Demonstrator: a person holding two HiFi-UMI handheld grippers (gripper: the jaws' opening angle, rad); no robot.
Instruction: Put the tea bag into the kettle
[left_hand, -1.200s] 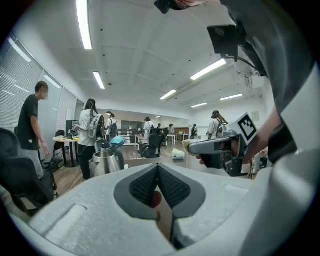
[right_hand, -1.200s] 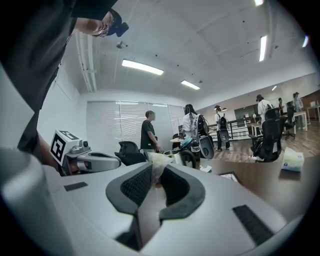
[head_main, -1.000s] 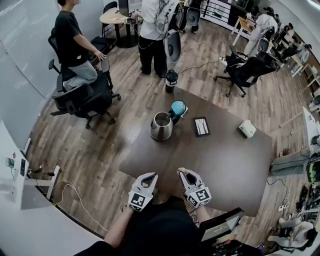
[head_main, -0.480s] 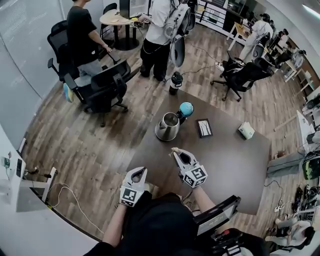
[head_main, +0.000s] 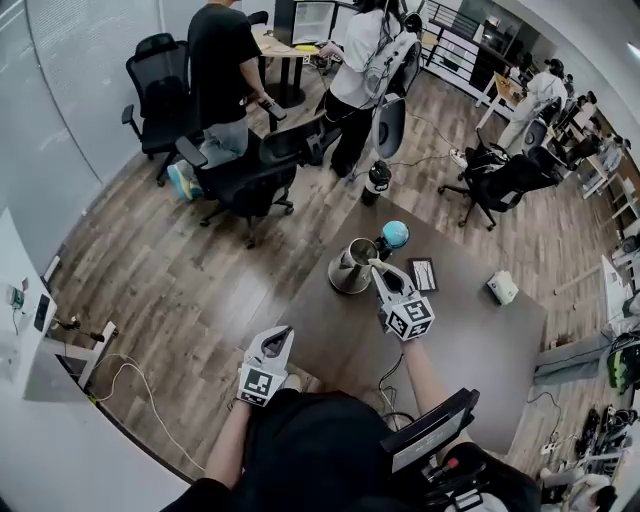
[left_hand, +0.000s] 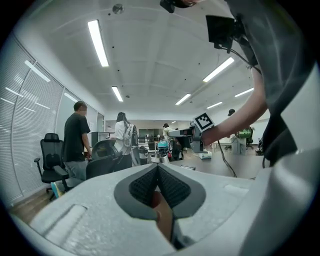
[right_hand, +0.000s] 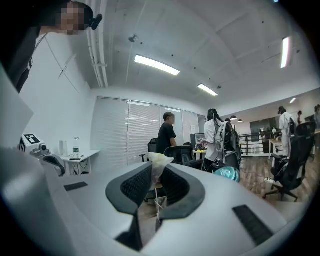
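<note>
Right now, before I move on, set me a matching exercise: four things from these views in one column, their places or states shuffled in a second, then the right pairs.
Things:
1. tea bag
2. kettle
3. white box
4. left gripper

Places or states:
A. far to the right on the table
B. jaws together, nothing held
C. pinched in the right gripper
D. standing on the table, top open, next to the right gripper

Pairs: 1-C, 2-D, 3-A, 4-B
</note>
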